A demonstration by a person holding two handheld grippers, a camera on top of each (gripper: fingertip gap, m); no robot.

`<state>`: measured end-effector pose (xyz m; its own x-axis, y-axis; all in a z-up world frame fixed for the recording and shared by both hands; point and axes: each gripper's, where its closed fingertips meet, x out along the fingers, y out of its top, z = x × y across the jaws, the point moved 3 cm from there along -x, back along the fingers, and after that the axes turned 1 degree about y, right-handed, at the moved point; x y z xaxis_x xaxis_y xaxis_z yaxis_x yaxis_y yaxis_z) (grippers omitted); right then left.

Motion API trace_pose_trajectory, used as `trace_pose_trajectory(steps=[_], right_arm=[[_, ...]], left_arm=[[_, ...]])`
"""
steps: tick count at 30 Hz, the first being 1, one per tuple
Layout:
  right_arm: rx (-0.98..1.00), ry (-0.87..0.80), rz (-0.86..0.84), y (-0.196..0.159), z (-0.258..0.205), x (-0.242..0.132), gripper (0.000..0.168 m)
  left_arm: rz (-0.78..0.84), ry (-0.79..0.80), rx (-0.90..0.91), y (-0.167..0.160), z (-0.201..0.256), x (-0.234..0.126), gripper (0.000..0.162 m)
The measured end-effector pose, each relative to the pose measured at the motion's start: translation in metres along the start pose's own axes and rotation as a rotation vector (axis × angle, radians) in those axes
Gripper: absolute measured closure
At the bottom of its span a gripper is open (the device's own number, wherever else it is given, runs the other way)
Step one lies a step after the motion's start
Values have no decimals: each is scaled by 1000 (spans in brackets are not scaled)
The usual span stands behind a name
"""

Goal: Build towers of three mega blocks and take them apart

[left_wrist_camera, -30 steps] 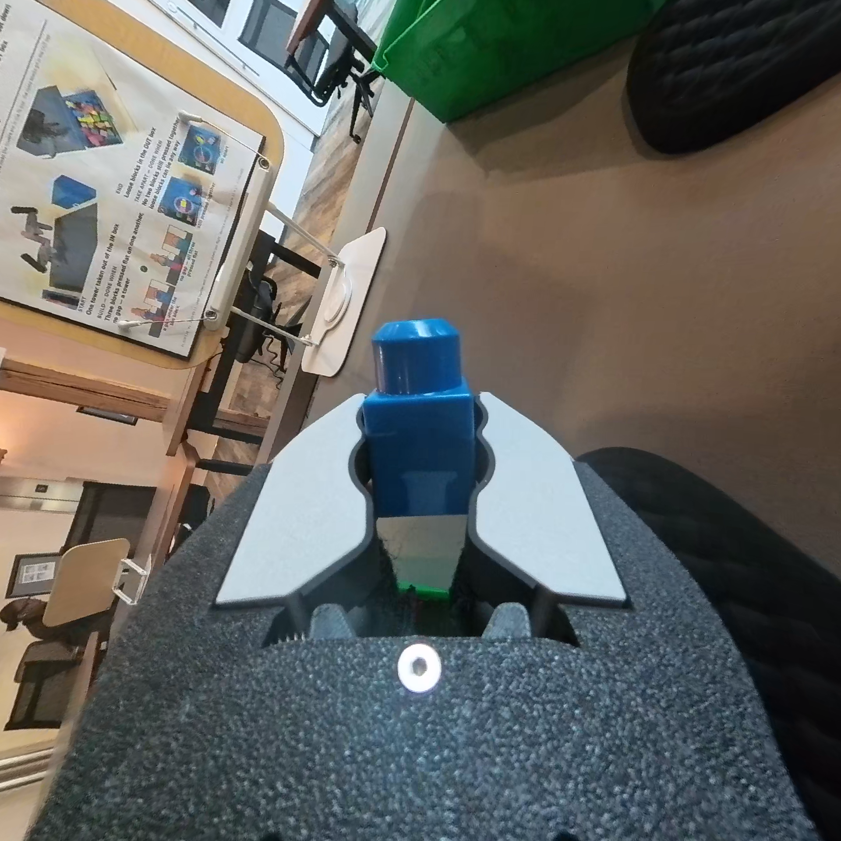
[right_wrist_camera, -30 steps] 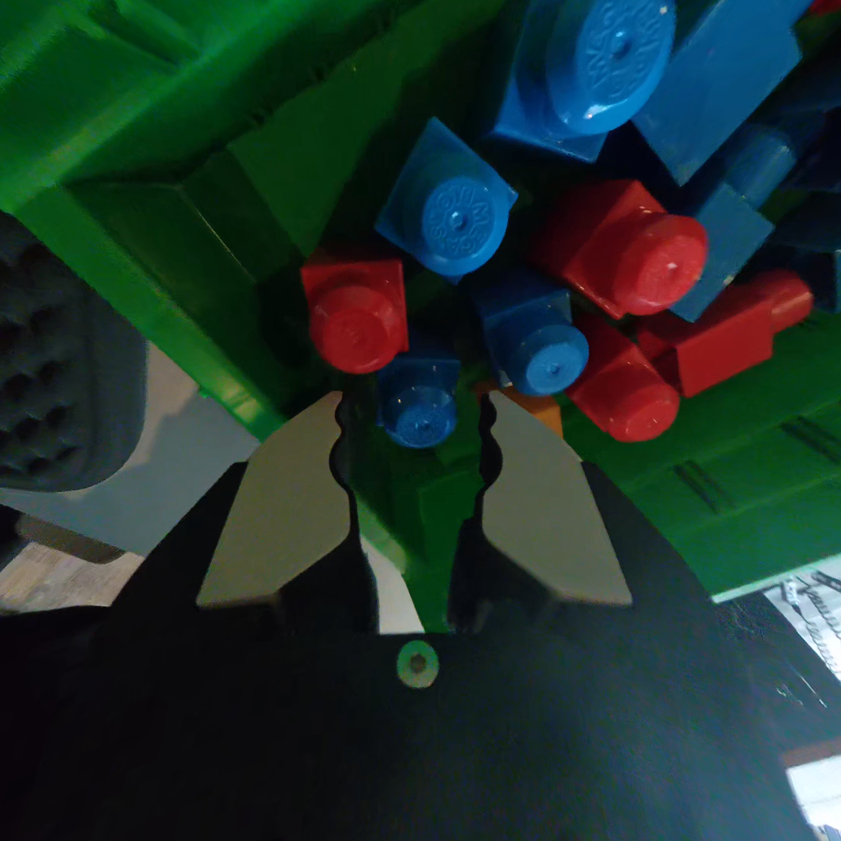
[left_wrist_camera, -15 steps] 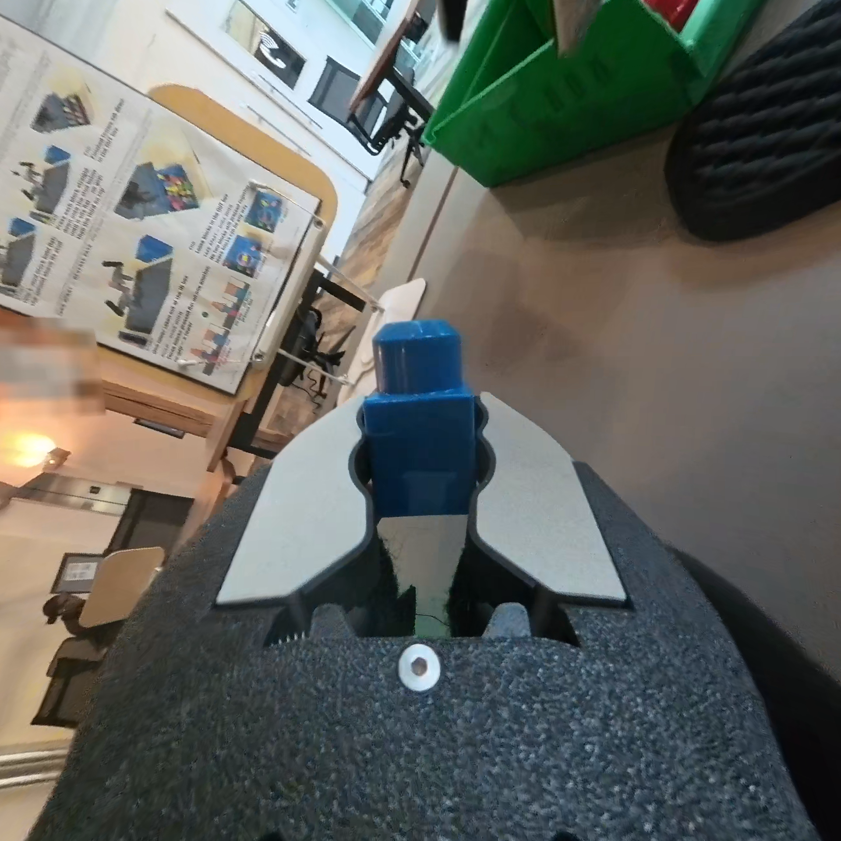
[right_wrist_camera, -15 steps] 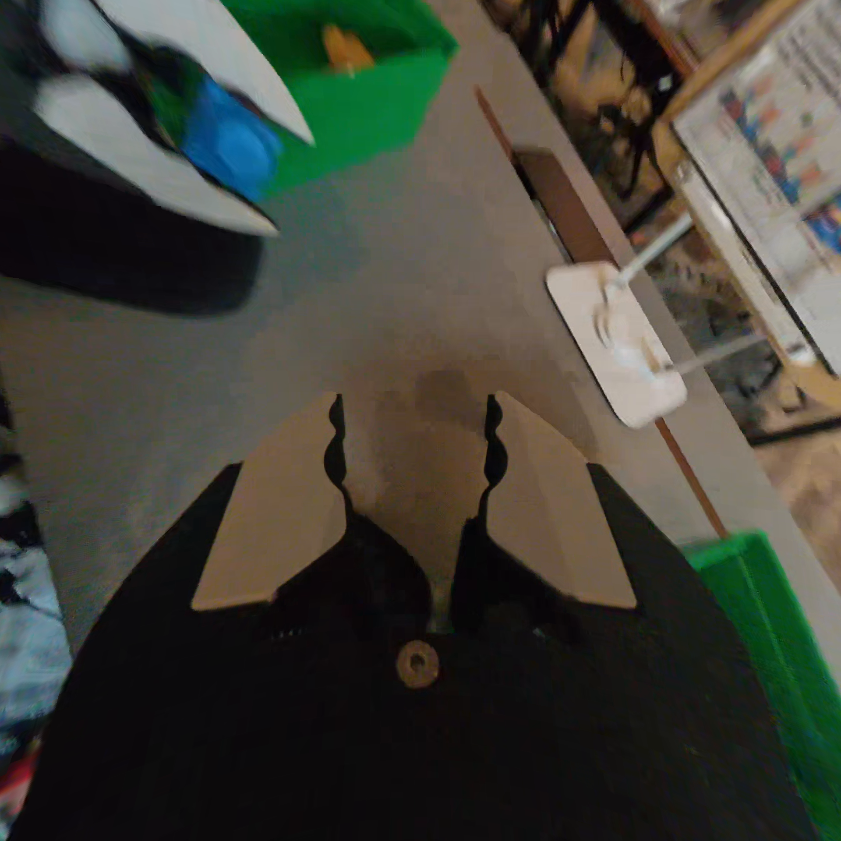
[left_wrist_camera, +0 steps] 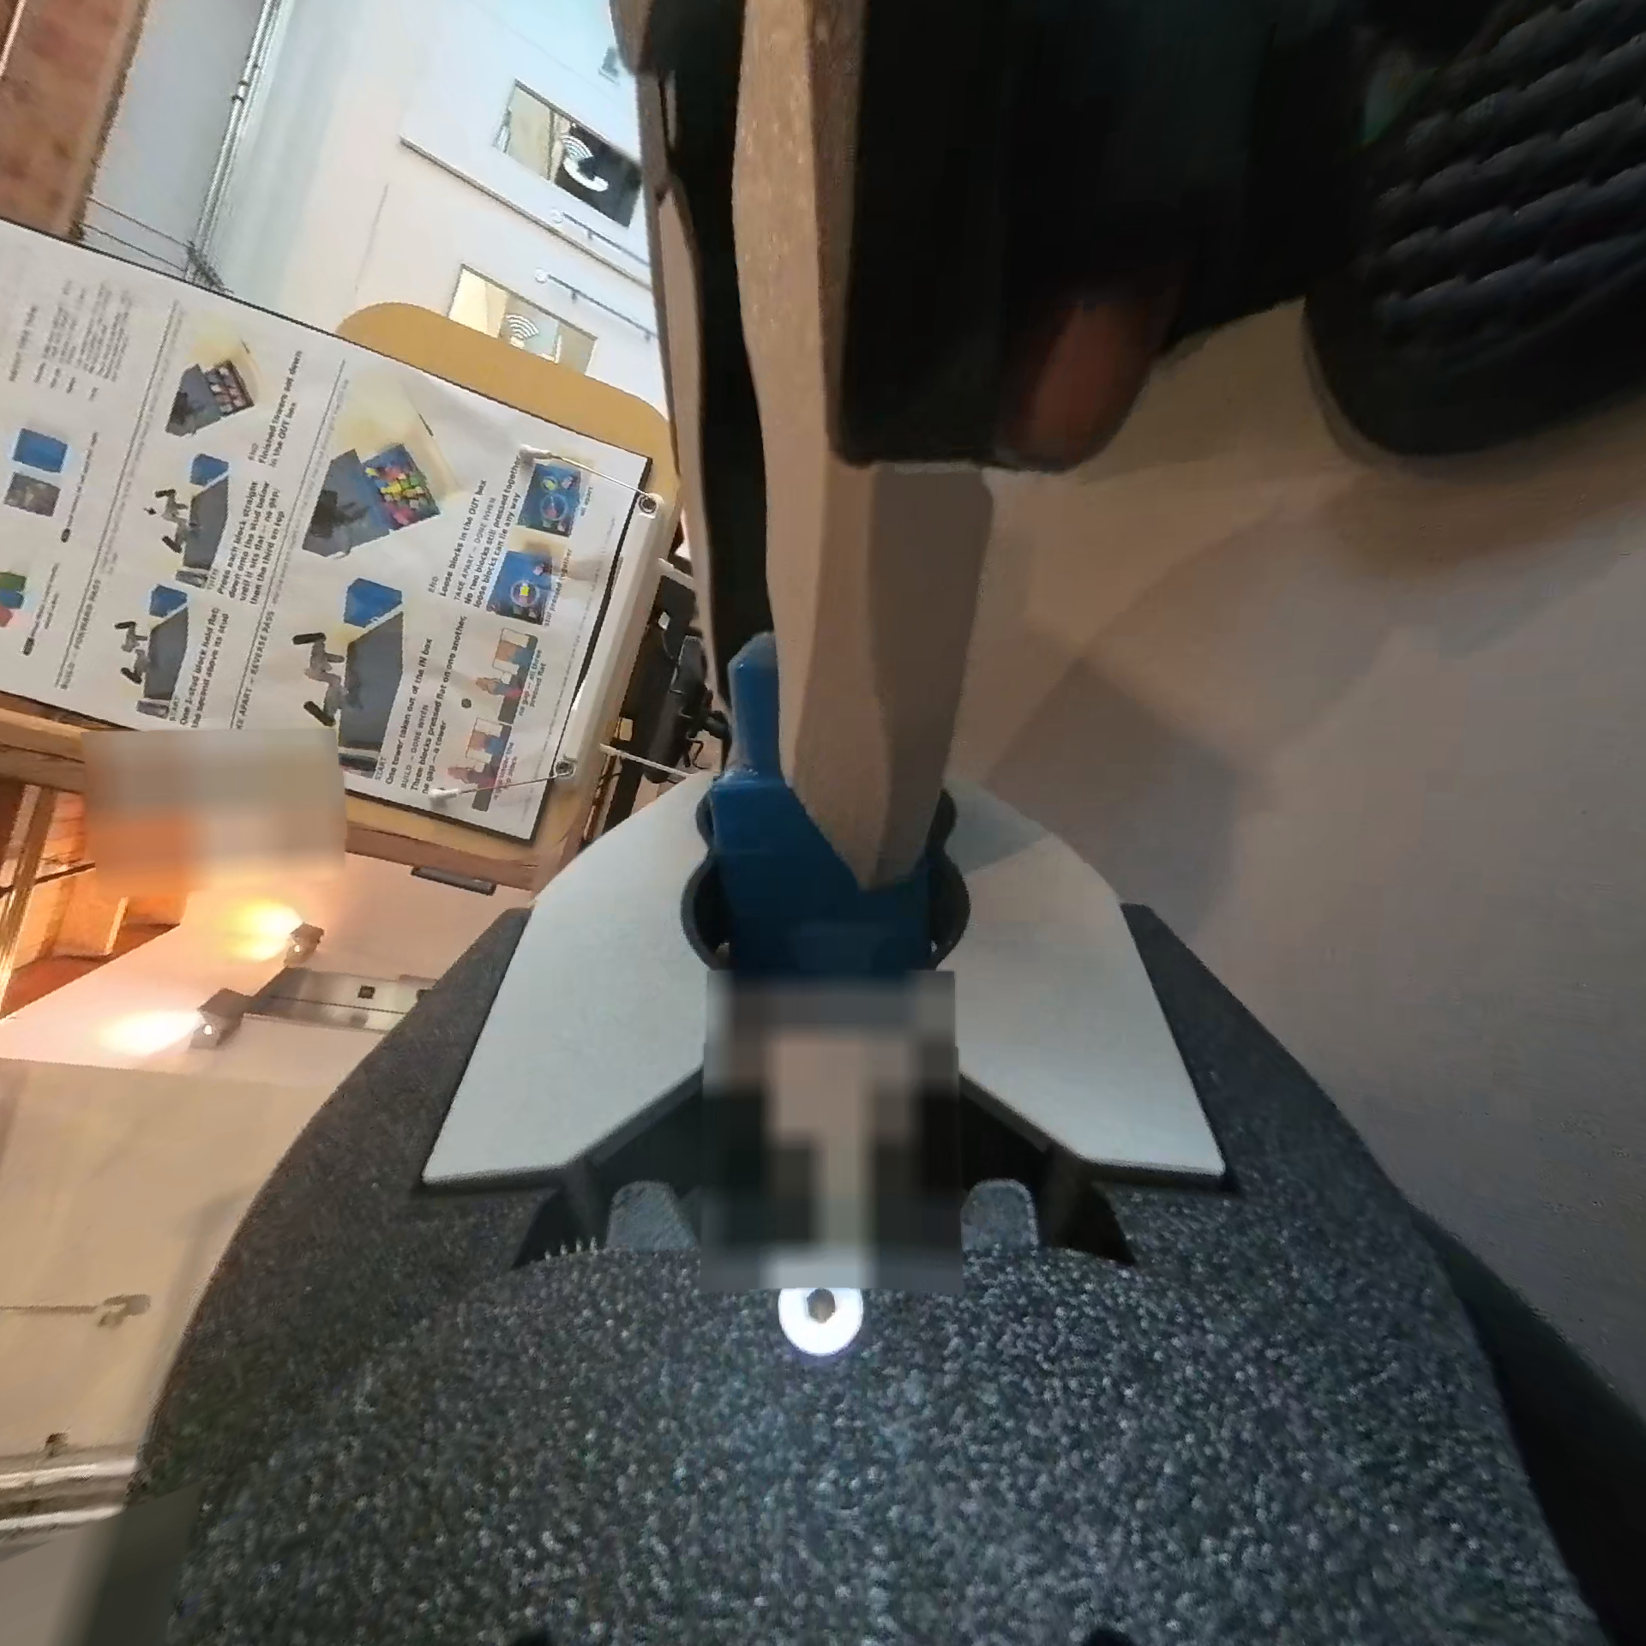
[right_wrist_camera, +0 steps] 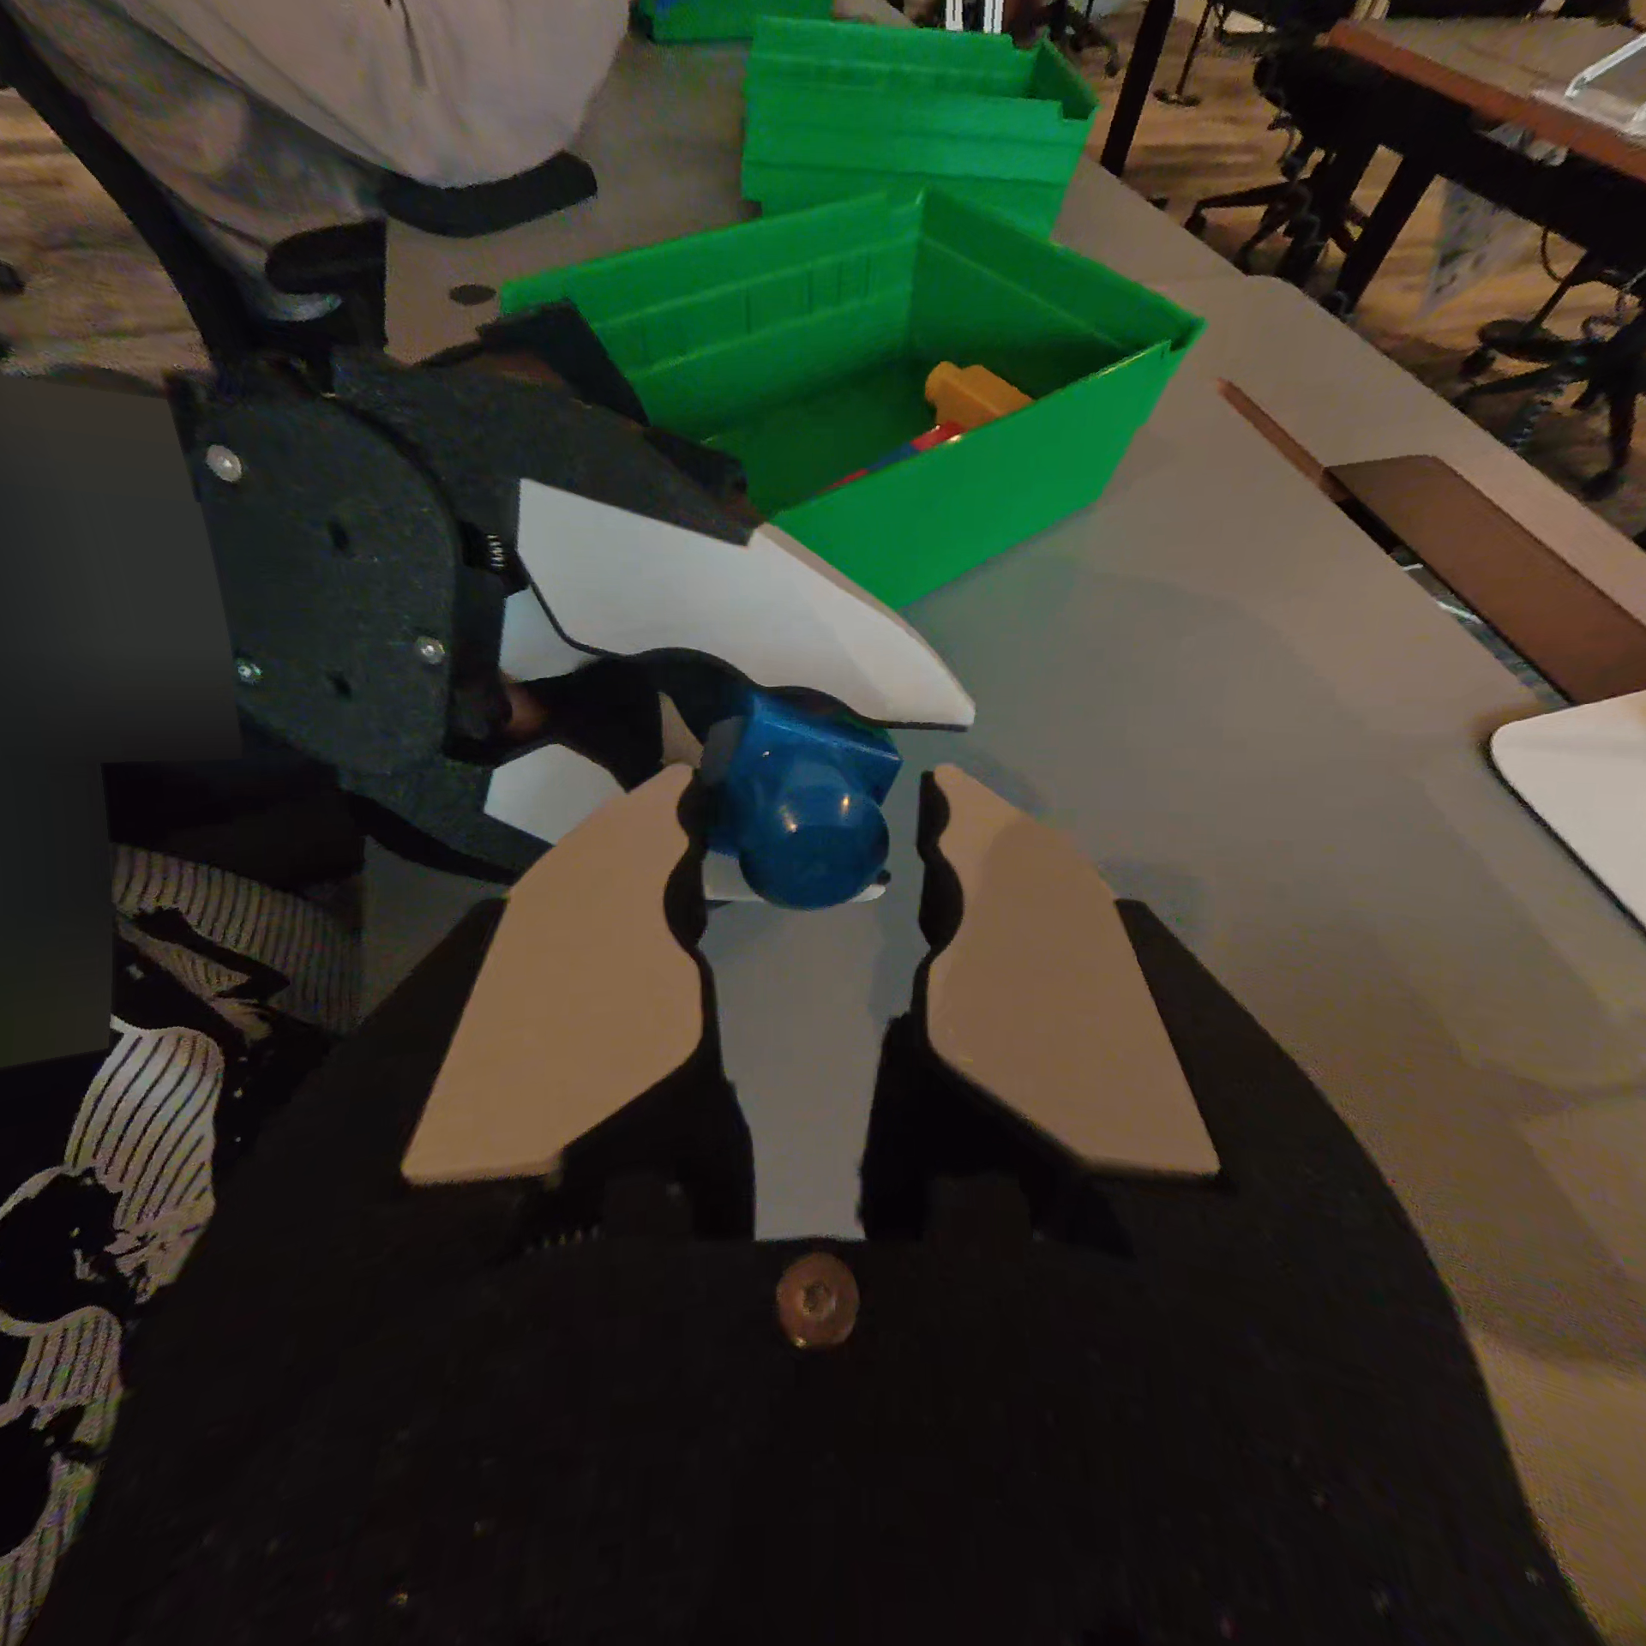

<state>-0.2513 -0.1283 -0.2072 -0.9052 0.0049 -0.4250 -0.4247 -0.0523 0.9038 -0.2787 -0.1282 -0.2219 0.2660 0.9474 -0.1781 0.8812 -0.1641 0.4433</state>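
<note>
A: Presently, what is held, and by which tool?

B: A blue mega block (left_wrist_camera: 806,891) is clamped between the fingers of the left gripper (left_wrist_camera: 824,877); the body of the block is seated in the notches of the jaws, and its stud is pointed forward, away from the gripper body. Nothing is held by the right gripper (right_wrist_camera: 806,855), whose jaws are parted with bare table (right_wrist_camera: 1247,802) visible in the gap.

A: How is the block placed relative to the open jaws?

B: From the right wrist view, the block is seen just ahead of the fingertips and slightly left of the centre line, with its round stud turned toward the camera. The long axis of the block is thus laid roughly along the approach line of the right gripper, stud first. In the left wrist view, one right finger (left_wrist_camera: 877,677) is seen crossing in front of the block; whether contact is made cannot be told.

A: What is called for by the coming move?

B: Probably a transfer or a joint grasp: the stud would have to be centred between the right jaws, so a small leftward correction is judged necessary before closing.

A: And the other blocks?

B: A yellow block (right_wrist_camera: 971,396) and a few others are lying in the green bin (right_wrist_camera: 935,525), well beyond both grippers.
</note>
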Motion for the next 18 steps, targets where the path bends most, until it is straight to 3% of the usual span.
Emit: trace_pose_trajectory(steps=[5, 10, 14, 18], right_arm=[[-21, -1, 20, 0, -2, 0, 130], [-61, -60, 40, 4, 4, -19, 131], [-115, -182, -29, -2, 23, -62, 131], [-133, -346, -228, -25, 56, -131, 130]], left_arm=[[26, -1, -24, 1, 2, 1, 121], [58, -12, -171, 0, -3, -2, 116], [45, -62, -327, -13, -6, -7, 115], [10, -190, -497, -30, -3, -16, 116]])
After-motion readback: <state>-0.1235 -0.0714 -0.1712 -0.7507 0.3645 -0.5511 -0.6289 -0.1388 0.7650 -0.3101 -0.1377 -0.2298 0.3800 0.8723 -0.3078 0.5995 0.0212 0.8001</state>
